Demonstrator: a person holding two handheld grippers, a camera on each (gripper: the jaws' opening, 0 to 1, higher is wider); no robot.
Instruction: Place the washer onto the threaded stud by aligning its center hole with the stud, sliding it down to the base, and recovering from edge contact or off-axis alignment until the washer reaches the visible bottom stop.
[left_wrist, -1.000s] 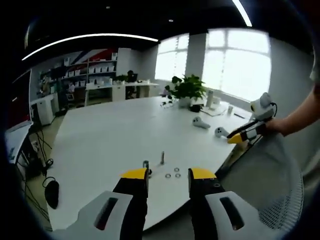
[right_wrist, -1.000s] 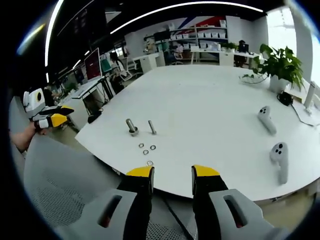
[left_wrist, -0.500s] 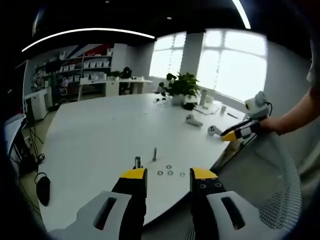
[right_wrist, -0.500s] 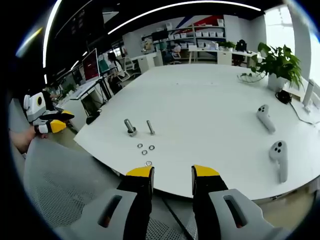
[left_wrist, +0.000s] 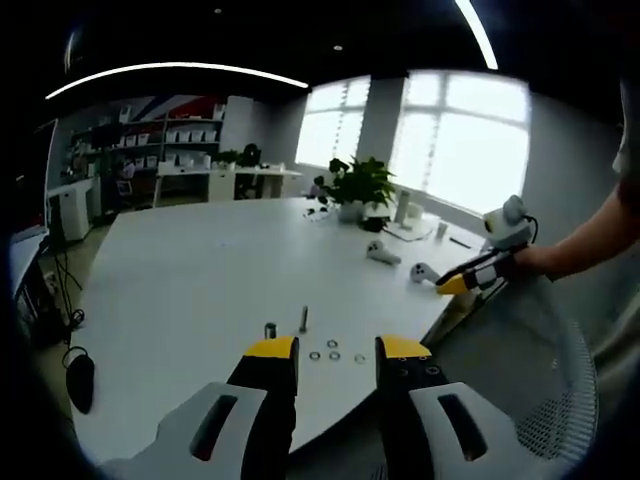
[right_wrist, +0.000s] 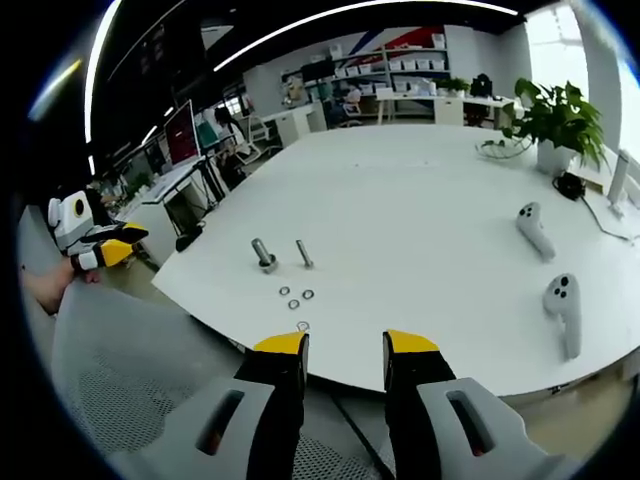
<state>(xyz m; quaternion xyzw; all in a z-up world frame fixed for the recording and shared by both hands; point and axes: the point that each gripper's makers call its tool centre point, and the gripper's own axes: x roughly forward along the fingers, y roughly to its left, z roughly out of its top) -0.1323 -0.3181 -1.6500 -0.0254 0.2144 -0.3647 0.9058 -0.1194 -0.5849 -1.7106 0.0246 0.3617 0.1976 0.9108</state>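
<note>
A thin threaded stud (right_wrist: 304, 254) stands upright on the white table (right_wrist: 430, 210), with a thicker bolt (right_wrist: 263, 255) to its left. Several small washers (right_wrist: 295, 297) lie in front of them near the table's edge. In the left gripper view the stud (left_wrist: 303, 319), the bolt (left_wrist: 270, 330) and the washers (left_wrist: 334, 355) sit just beyond my left gripper (left_wrist: 336, 350), which is open and holds nothing. My right gripper (right_wrist: 344, 346) is open too, off the table's near edge. Each gripper also appears in the other's view, the right one (left_wrist: 462, 279) and the left one (right_wrist: 100, 247).
Two white controllers (right_wrist: 563, 310) lie at the table's right, with a potted plant (right_wrist: 552, 125) and a cable behind them. A grey mesh chair back (right_wrist: 120, 370) stands between me and the table's edge. Desks and shelves fill the room behind.
The left gripper view has drawn back and tilted, so the stud and washers look smaller and lower. The right gripper view has barely shifted. Both grippers stay open.
</note>
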